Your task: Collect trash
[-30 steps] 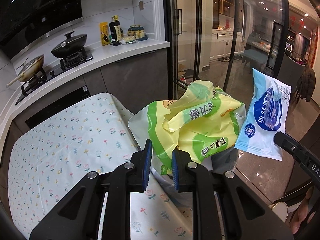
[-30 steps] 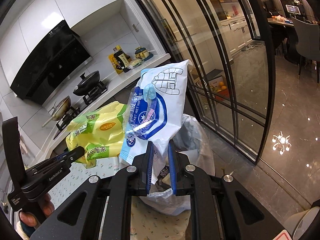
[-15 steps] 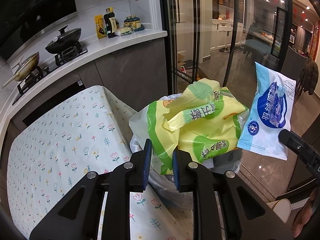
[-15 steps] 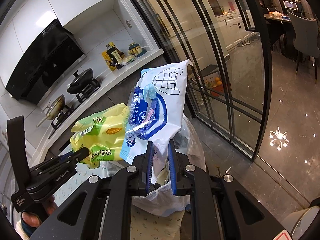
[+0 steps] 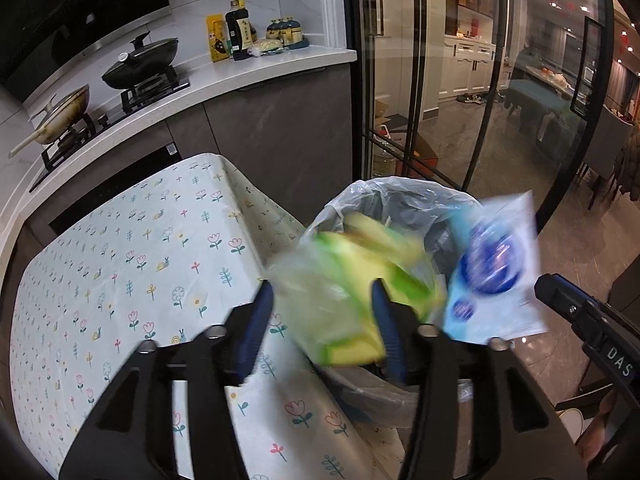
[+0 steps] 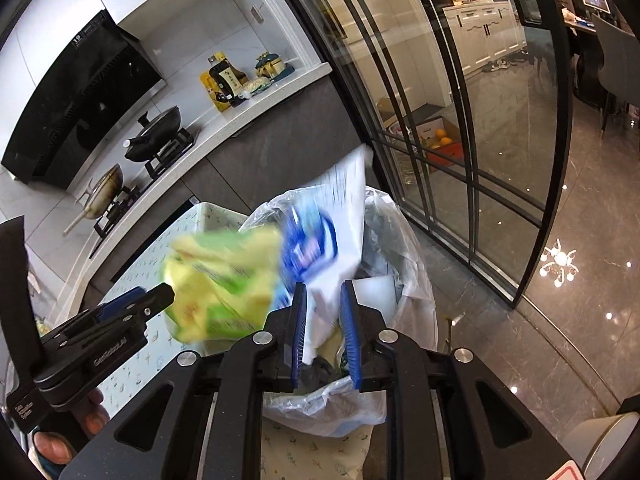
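Both packets have dropped from their raised position of a second ago and now blur over the mouth of the bin; the left gripper [image 5: 322, 320] has just been opening and its blue-padded jaws stand well apart, the crumpled yellow-and-green plastic bag [image 5: 360, 280] loose between them and streaked with motion; the right gripper [image 6: 323, 330] has just been opening too, its jaws parted a little around the lower edge of the flat white-and-blue wet-wipe packet [image 6: 340, 216], though whether the pads touch it cannot be told; the packet tilts over the round waste bin lined with a clear plastic bag [image 5: 400, 200]; the bin stands just beside the counter with the flower-printed white cloth [image 5: 140, 248]; behind, a black lidded pan [image 5: 140, 60] sits on the hob and black-framed glass doors [image 6: 460, 100] close off the kitchen.
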Tool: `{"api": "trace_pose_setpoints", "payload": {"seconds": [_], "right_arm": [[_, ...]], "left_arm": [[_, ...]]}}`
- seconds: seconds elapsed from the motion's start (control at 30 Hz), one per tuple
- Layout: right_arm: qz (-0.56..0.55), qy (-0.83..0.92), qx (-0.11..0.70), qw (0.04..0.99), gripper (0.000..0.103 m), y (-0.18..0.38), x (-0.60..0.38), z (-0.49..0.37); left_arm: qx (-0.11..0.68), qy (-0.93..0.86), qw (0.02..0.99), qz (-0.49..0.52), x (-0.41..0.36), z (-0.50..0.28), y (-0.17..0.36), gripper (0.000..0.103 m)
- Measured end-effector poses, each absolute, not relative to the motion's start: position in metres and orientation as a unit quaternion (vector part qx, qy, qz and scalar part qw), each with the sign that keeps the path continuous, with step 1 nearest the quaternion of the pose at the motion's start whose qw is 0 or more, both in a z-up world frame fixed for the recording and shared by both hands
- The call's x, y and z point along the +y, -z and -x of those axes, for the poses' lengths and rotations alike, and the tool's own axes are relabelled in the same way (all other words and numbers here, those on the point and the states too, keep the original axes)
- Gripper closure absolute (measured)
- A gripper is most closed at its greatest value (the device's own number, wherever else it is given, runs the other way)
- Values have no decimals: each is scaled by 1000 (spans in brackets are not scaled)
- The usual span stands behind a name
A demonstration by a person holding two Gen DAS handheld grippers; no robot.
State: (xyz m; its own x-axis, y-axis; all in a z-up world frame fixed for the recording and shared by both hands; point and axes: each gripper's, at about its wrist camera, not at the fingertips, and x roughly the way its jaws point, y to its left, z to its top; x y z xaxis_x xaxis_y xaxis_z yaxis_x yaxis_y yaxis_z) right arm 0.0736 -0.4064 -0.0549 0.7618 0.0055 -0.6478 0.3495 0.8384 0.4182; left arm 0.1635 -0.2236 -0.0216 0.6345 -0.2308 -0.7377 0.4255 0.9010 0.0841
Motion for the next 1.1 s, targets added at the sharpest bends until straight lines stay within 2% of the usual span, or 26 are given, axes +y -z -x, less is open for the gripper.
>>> {"api": "trace_pose_setpoints", "payload": {"seconds": [0.03, 0.13, 0.3, 0.43, 0.67, 0.9, 1.03, 1.1], "right_arm": [[-268, 96, 332, 899, 74, 55, -406, -76], [-269, 99, 330, 900, 67, 55, -403, -80], [-267, 97, 328, 901, 64, 51, -399, -79], [-257, 97, 324, 905, 60, 44, -396, -75], [-229, 95, 320, 914, 56, 25, -384, -63], [-191, 97, 322, 922, 44, 3, -364, -46], [-171, 96, 326, 925, 37, -6, -352, -34], [-163, 95, 326, 926, 35, -8, -347, -29]], "left_arm": [[381, 182, 898, -124, -222, -163, 21, 42], [378, 184, 899, -125, -220, -163, 20, 41], [378, 182, 899, -123, -217, -163, 18, 40], [373, 178, 903, -118, -212, -160, 12, 32], [369, 175, 907, -108, -202, -146, 1, 31], [362, 172, 910, -105, -191, -124, -11, 27], [353, 163, 916, -100, -183, -111, -19, 17], [350, 161, 917, -100, -180, -104, -22, 17]]}}
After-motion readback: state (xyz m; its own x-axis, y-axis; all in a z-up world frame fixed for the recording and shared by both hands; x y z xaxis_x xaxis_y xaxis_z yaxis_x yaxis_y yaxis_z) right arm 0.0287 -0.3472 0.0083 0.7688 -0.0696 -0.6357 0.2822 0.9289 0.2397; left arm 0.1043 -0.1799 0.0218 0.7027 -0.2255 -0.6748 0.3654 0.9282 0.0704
